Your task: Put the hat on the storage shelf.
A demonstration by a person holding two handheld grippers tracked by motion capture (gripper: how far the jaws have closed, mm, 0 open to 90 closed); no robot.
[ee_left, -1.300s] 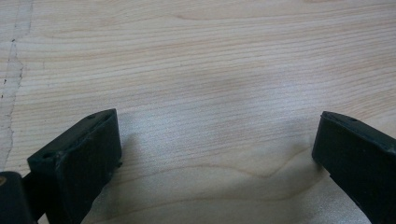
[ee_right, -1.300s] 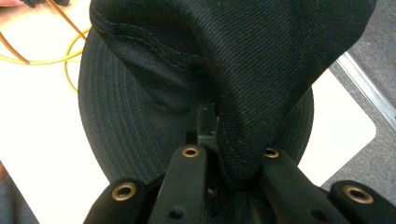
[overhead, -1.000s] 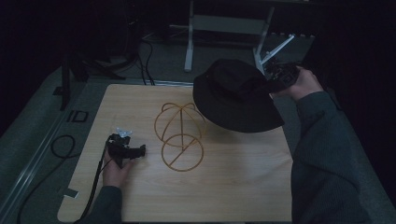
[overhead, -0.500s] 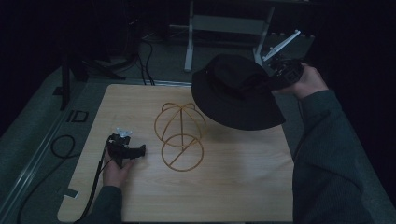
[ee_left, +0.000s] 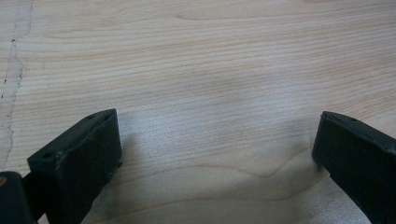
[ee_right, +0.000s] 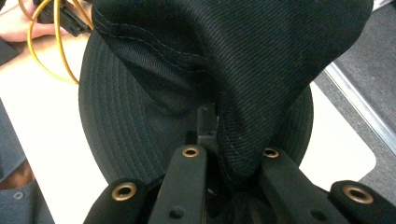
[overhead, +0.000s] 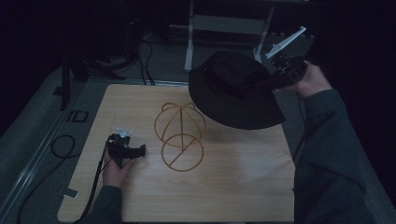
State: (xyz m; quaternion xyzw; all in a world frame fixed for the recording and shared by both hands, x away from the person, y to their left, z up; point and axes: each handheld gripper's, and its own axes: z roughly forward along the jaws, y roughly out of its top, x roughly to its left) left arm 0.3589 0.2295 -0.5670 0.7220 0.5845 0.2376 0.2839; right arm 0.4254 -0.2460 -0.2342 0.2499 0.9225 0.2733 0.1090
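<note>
**Carrying the hat toward the wire stand**

I have the black cotton bucket hat (overhead: 236, 91) pinched by its brim in my right gripper (overhead: 286, 72), held up in the air over the far right part of the pale wooden table (overhead: 243, 191). In the right gripper view my 2 jaws are pressed together on a fold of the brim, so the cloth bunches and the crown sags to one side.

My guess is that the hat belongs on the yellow wire dome-shaped hat stand (overhead: 180, 135), which sits near the middle of the table, just beside and below the hat's near edge. To do that well, I should bring the hat across until its open underside is centred over the dome, level the brim, then lower it before I let go. Because the stand is light wire, a dragging brim could tip it.

My left gripper (overhead: 126, 150) rests low on the table, well apart from the stand, with its jaws spread wide over bare wood. It could steady the stand's ring base.

I can read no brand, label or writing on the hat, stand or table.
</note>
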